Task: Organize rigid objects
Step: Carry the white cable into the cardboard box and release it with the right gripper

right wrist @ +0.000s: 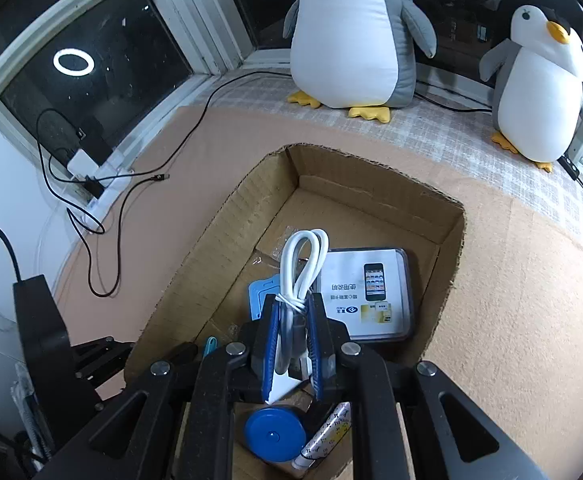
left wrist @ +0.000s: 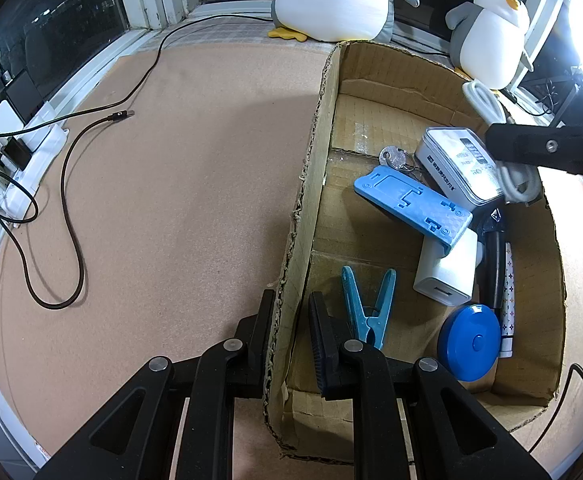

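Over the cardboard box (right wrist: 447, 248) our right gripper (right wrist: 294, 334) pinches a bundled white cable (right wrist: 305, 264) while our left gripper (left wrist: 291, 320) clamps the box wall; next we judge a lower-and-release.

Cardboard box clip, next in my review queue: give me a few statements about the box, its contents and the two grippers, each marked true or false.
1. The left gripper is clamped on the side wall of the brown cardboard box. True.
2. The right gripper holds a blue plastic clothes peg. False: it is shut on a bundled white cable; the blue plastic clothes peg lies on the box floor.
3. A round blue tape measure lies inside the box. True.
4. The box holds both plush penguins. False: the large plush penguin and the small plush penguin stand behind the box by the window.
5. A dark cable lies on the surface outside the box. True.
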{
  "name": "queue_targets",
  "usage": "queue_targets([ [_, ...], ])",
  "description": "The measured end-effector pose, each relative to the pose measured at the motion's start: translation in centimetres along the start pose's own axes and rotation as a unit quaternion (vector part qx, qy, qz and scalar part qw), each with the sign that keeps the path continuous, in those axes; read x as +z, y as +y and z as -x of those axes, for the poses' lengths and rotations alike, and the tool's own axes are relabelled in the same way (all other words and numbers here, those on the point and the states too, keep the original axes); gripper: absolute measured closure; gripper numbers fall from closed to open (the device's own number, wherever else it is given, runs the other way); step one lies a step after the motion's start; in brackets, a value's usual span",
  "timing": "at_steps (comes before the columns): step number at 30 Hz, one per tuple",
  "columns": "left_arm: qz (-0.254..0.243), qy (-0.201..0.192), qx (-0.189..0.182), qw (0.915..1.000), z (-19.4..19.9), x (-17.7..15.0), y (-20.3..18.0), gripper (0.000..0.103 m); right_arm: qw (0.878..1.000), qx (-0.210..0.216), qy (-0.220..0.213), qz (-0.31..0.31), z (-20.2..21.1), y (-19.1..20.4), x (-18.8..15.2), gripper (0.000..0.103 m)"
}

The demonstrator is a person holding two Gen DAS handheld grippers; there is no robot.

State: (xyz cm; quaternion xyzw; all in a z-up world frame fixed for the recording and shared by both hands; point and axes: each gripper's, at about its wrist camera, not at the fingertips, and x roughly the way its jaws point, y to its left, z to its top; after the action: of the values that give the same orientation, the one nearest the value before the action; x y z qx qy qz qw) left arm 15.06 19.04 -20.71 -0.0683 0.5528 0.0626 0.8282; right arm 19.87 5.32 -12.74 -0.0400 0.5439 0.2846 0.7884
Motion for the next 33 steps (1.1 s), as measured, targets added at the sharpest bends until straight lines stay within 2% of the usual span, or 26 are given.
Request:
queue_targets([
  [12, 0.0, 0.0, 0.0, 1.0, 0.0, 0.0, 0.0, 0.086, 1.0, -0.018, 0.008, 0.014, -0.8, 0.0, -0.2, 0.088],
  [14, 0.0, 0.0, 0.0, 1.0, 0.0, 0.0, 0.0, 0.086, 1.0, -0.019, 0.007, 0.013, -0.8, -0.1, -0.1, 0.082],
  [16, 0.0, 0.0, 0.0, 1.0, 0.0, 0.0, 0.0, 0.086, 1.0, -0.02, 0.003, 0.016, -0.6, -0.1, -0.1, 0.068],
  [17, 0.0, 0.0, 0.0, 1.0, 0.0, 0.0, 0.0, 0.086, 1.0, -0.02, 0.001, 0.017, -0.5, 0.0, 0.0, 0.066],
  [33, -0.002, 0.0, 0.001, 1.0, 0.0, 0.0, 0.1, 0.086, 0.999, -0.025, -0.01, 0.028, 1.1, 0.1, -0.8, 0.064],
])
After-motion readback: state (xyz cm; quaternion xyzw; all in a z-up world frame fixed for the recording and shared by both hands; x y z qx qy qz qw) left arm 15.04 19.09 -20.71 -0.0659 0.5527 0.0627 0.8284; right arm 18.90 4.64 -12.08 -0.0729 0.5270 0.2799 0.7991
